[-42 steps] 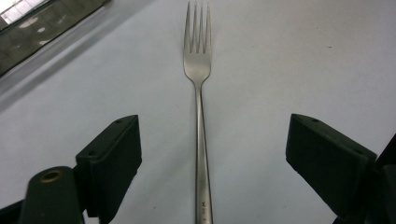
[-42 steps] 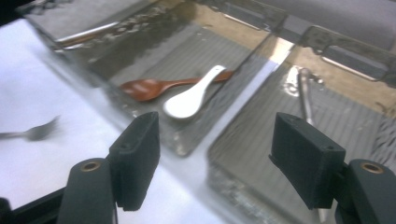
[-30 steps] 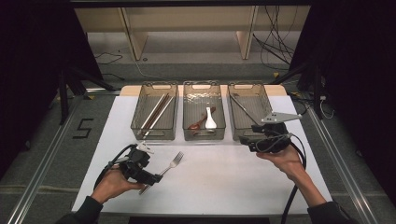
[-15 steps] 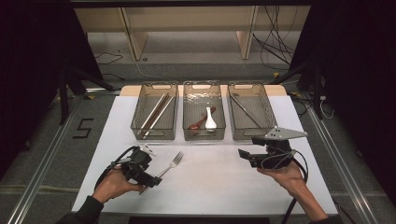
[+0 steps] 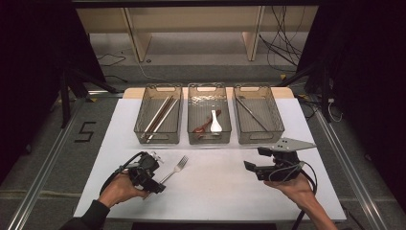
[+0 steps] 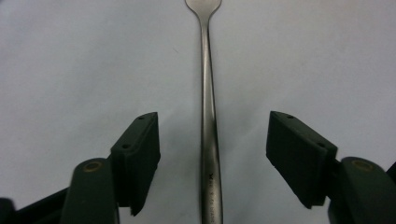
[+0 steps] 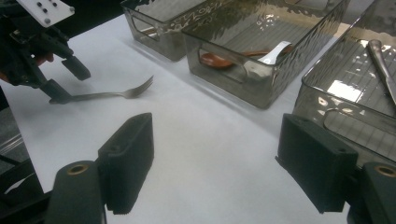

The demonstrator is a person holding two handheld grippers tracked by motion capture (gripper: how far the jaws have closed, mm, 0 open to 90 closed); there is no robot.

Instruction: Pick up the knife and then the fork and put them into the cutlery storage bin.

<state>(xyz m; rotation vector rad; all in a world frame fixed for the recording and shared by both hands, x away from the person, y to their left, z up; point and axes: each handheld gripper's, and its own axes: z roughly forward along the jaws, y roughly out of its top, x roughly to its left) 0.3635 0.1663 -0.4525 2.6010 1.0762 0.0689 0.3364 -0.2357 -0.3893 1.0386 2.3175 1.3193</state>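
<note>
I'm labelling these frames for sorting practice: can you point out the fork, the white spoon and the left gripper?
fork point(image 6: 208, 135): left gripper view, middle of its handle.
white spoon point(image 5: 216, 125): high view, its bowl, in the middle bin.
left gripper point(image 6: 212, 161): left gripper view, midway between its open jaws.

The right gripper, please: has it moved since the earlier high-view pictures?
Yes. The right gripper has drawn back from the right-hand bin toward the table's near edge.
</note>
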